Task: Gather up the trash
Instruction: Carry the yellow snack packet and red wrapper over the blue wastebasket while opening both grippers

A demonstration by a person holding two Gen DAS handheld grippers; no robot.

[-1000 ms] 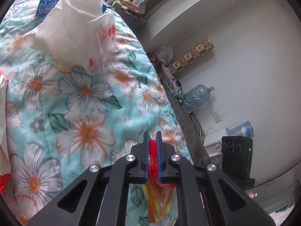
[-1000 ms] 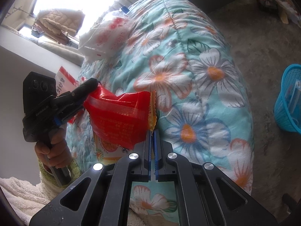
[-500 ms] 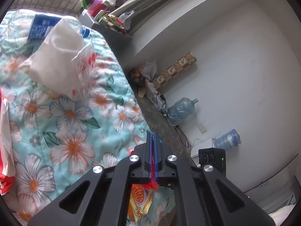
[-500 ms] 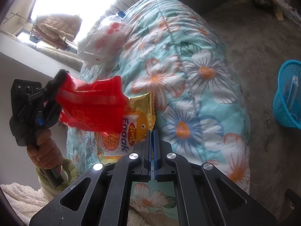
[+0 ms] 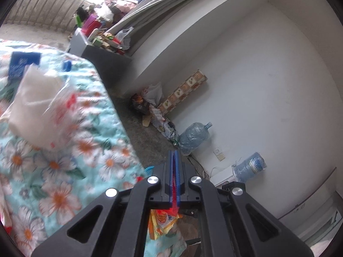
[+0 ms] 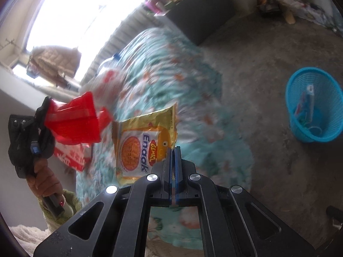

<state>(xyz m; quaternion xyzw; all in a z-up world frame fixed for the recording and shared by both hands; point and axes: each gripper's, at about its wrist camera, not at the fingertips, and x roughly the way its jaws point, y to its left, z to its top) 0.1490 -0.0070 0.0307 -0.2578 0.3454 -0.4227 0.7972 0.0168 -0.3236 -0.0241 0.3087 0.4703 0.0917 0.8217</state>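
My left gripper (image 5: 174, 156) is shut on a red plastic wrapper (image 5: 174, 201); the right wrist view shows that wrapper (image 6: 75, 121) hanging from it in the air above the floral bed (image 6: 171, 81). My right gripper (image 6: 174, 150) is shut on the corner of a yellow snack packet (image 6: 141, 145), lifted off the bed; the packet also shows under the left gripper (image 5: 160, 222). A blue mesh trash basket (image 6: 315, 105) stands on the floor to the right, with some trash inside.
A white tissue in a clear bag (image 5: 36, 107) and a blue packet (image 5: 23, 64) lie on the bed. A red and white bag (image 6: 70, 156) lies near the left hand. Water jugs (image 5: 193, 137), litter and a cluttered dark cabinet (image 5: 103, 51) line the walls.
Both grippers rose and swung away from the bed toward the floor side. The red wrapper and yellow packet separated; the basket came fuller into the right view.
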